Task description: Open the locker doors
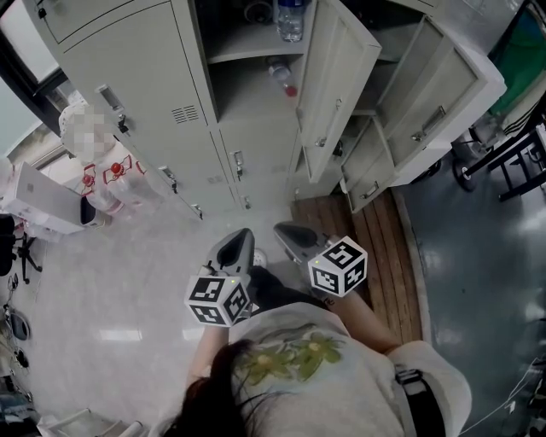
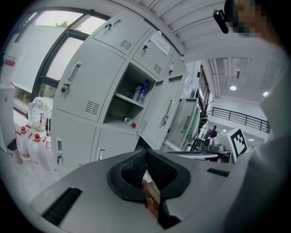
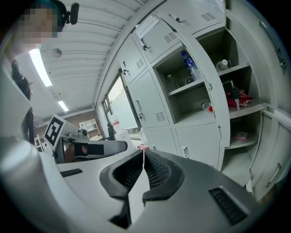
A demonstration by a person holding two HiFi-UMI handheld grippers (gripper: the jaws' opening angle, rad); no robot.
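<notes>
Swung-out locker doors [image 1: 339, 85] crowd the right side; the floor [image 1: 128, 273] before the closed lockers [image 1: 145, 68] seems passable.

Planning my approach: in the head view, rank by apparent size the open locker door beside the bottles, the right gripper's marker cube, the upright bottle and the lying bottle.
1. Open locker door.
2. Marker cube, enlarged by nearness.
3. Upright bottle and lying bottle: too alike to rank.
</notes>
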